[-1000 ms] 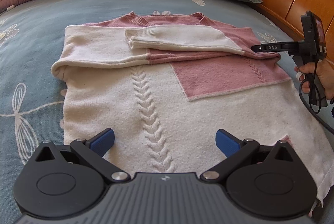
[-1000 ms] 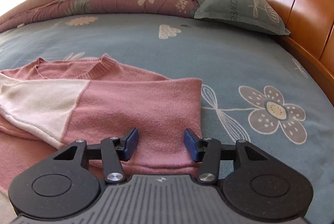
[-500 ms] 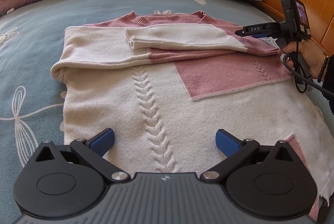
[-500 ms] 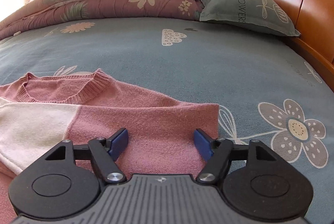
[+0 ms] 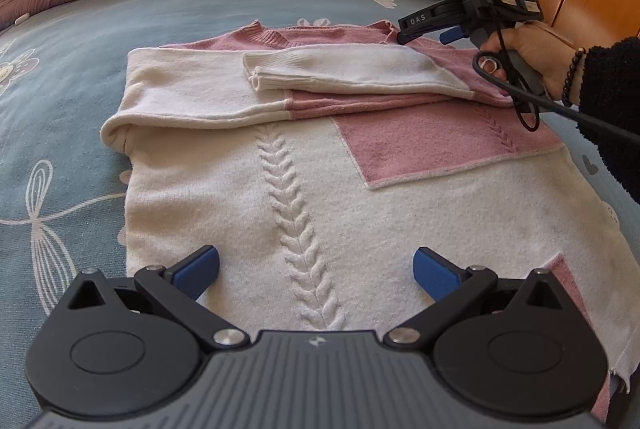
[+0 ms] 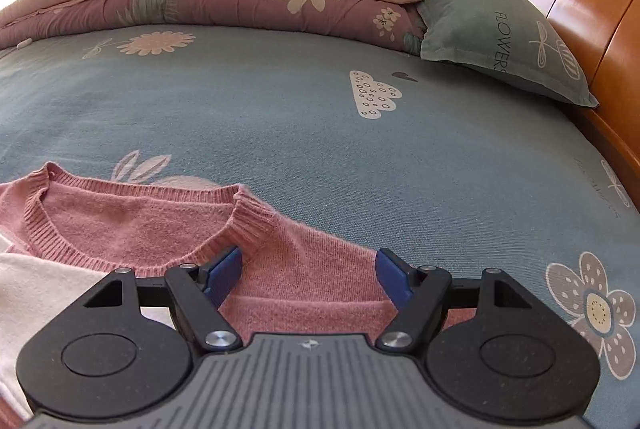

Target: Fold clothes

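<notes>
A: Right gripper (image 6: 309, 269), compared with a second ago: shifted from the outer shoulder edge of the sweater (image 5: 320, 165) toward the collar (image 6: 244, 225); fingers (image 6: 224, 271) opened wider early in that second, now apart, nothing pinched, pink knit just beneath and between them.

B: Meaning for the fold?

A: Probably a sleeve fold released and a new hold sought at the neckline; both sleeves (image 5: 352, 69) already crossed over the chest, lengthwise fold of the body not yet made.

B: Left gripper (image 5: 316, 271)?

A: Unmoved over the hem end; fingers (image 5: 198, 271) spread wide, empty, cable braid running out ahead between them. Sweater flat on the bed (image 6: 280, 117).

B: Hard to make out?

A: Contact of right fingertips with the knit: not decidable. Near hem hidden under the left gripper body; sweater's left half cut off in the right wrist view.
</notes>
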Action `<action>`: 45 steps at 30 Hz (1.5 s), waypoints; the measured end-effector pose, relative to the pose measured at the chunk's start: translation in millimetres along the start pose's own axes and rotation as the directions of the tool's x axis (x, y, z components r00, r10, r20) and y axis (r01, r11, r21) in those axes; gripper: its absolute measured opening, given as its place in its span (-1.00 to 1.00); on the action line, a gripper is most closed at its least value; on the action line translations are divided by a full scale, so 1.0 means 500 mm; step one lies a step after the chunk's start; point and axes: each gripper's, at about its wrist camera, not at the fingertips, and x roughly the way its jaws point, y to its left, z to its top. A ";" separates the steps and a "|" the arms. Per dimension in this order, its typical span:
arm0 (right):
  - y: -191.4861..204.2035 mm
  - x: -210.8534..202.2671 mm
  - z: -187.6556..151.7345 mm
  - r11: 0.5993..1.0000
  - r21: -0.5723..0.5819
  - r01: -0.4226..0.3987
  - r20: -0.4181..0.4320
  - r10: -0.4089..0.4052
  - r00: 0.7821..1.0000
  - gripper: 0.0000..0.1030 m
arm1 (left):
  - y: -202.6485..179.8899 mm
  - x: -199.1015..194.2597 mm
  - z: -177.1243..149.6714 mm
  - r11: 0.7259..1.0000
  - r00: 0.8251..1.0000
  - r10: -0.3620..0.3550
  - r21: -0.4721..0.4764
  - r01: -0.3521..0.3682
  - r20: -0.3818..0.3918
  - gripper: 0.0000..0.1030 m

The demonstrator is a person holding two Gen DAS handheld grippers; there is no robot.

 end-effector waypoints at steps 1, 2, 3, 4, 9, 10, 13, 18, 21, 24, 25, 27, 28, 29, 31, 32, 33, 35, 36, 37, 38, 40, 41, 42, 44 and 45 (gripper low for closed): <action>0.001 0.018 0.006 1.000 0.015 -0.001 -0.015 0.001 1.000 0.52 | -0.001 0.001 0.000 1.000 1.000 0.002 0.007 -0.002 -0.002 0.99; 0.001 0.030 0.010 1.000 0.029 0.005 -0.012 -0.005 1.000 0.58 | -0.002 0.002 0.000 1.000 1.000 0.004 0.013 -0.004 -0.003 0.99; 0.001 0.042 0.014 0.999 0.042 0.010 -0.009 -0.010 1.000 0.68 | -0.002 0.002 0.001 1.000 1.000 0.005 0.015 -0.005 -0.003 0.99; -0.002 0.047 0.019 0.998 0.054 0.011 -0.015 -0.010 1.000 0.74 | -0.002 0.003 0.001 1.000 1.000 0.006 0.017 -0.006 -0.003 0.99; -0.011 0.011 0.033 0.999 0.050 -0.004 -0.002 0.004 1.000 0.73 | -0.002 0.001 0.001 1.000 1.000 0.006 0.016 -0.006 -0.004 0.99; -0.012 -0.013 0.033 0.999 0.034 -0.013 0.020 0.012 1.000 0.74 | -0.003 0.001 0.001 1.000 1.000 0.007 0.014 -0.007 -0.005 0.99; -0.028 -0.113 0.025 0.997 0.026 -0.076 0.052 0.074 0.996 0.75 | -0.003 -0.002 0.001 1.000 1.000 0.008 0.009 -0.008 -0.004 0.99; -0.035 -0.299 -0.055 0.988 -0.058 -0.141 0.045 0.144 0.989 0.91 | -0.007 -0.018 0.002 1.000 1.000 0.011 0.000 -0.011 0.013 0.99; -0.033 -0.390 -0.152 0.980 -0.089 -0.176 -0.003 0.177 0.984 0.95 | -0.015 -0.038 0.001 1.000 0.999 0.000 0.017 -0.001 0.042 0.99; -0.011 -0.438 -0.255 0.979 -0.109 -0.170 -0.055 0.164 0.985 0.95 | -0.021 -0.051 -0.003 1.000 0.998 -0.019 0.019 0.018 0.056 0.99; -0.002 -0.453 -0.291 0.979 -0.117 -0.167 -0.073 0.159 0.985 0.95 | -0.024 -0.053 -0.005 1.000 0.998 -0.014 0.023 0.013 0.058 0.99; 0.017 -0.467 -0.342 0.978 -0.118 -0.174 -0.092 0.164 0.982 0.95 | -0.031 -0.057 -0.011 0.999 0.998 -0.009 0.036 0.007 0.063 0.99; 0.027 -0.473 -0.367 0.977 -0.101 -0.186 -0.097 0.177 0.979 0.95 | -0.035 -0.059 -0.014 0.999 0.998 -0.007 0.046 0.004 0.065 0.99; 0.037 -0.476 -0.391 0.976 -0.084 -0.202 -0.101 0.193 0.976 0.95 | -0.039 -0.060 -0.017 0.999 0.998 -0.006 0.054 0.003 0.068 0.99; 0.056 -0.478 -0.432 0.975 -0.060 -0.215 -0.113 0.207 0.972 0.95 | -0.043 -0.058 -0.022 0.998 0.998 -0.016 0.060 0.012 0.069 0.99; 0.065 -0.477 -0.449 0.975 -0.053 -0.214 -0.120 0.206 0.971 0.95 | -0.045 -0.057 -0.025 0.998 0.997 -0.021 0.063 0.016 0.068 0.99; 0.070 -0.479 -0.463 0.978 -0.046 -0.205 -0.118 0.198 0.973 1.00 | -0.047 -0.053 -0.028 0.998 0.998 -0.020 0.063 0.016 0.059 0.99; 0.072 -0.489 -0.487 0.982 -0.022 -0.188 -0.100 0.185 0.978 1.00 | -0.050 -0.046 -0.035 0.997 0.999 -0.011 0.076 0.007 0.040 0.99; 0.069 -0.496 -0.497 0.984 -0.006 -0.180 -0.085 0.179 0.980 1.00 | -0.052 -0.042 -0.038 0.997 1.000 -0.006 0.082 0.003 0.031 0.99; 0.066 -0.503 -0.507 0.985 0.009 -0.173 -0.070 0.173 0.982 1.00 | -0.053 -0.037 -0.043 0.996 1.000 -0.001 0.085 -0.001 0.020 0.99; 0.064 -0.509 -0.518 0.986 0.014 -0.166 -0.058 0.167 0.984 1.00 | -0.054 -0.035 -0.046 0.996 1.000 -0.001 0.089 0.000 0.020 0.99; 0.064 -0.518 -0.534 0.988 0.012 -0.155 -0.028 0.156 0.987 1.00 | -0.056 -0.031 -0.051 0.995 1.000 -0.002 0.095 0.000 0.020 0.99; 0.064 -0.523 -0.543 0.989 0.011 -0.150 -0.012 0.150 0.989 1.00 | -0.056 -0.030 -0.054 0.995 1.000 -0.003 0.099 0.001 0.020 0.99; 0.064 -0.527 -0.550 0.989 0.010 -0.145 0.002 0.145 0.989 1.00 | -0.056 -0.031 -0.057 0.995 1.000 -0.005 0.103 0.003 0.020 0.99; 0.062 -0.532 -0.558 0.990 0.012 -0.143 0.016 0.143 0.990 1.00 | -0.057 -0.033 -0.062 0.994 1.000 -0.010 0.111 0.007 0.021 0.99; 0.062 -0.536 -0.563 0.990 0.015 -0.140 0.020 0.140 0.990 1.00 | -0.057 -0.035 -0.065 0.993 1.000 -0.009 0.118 0.006 0.023 0.99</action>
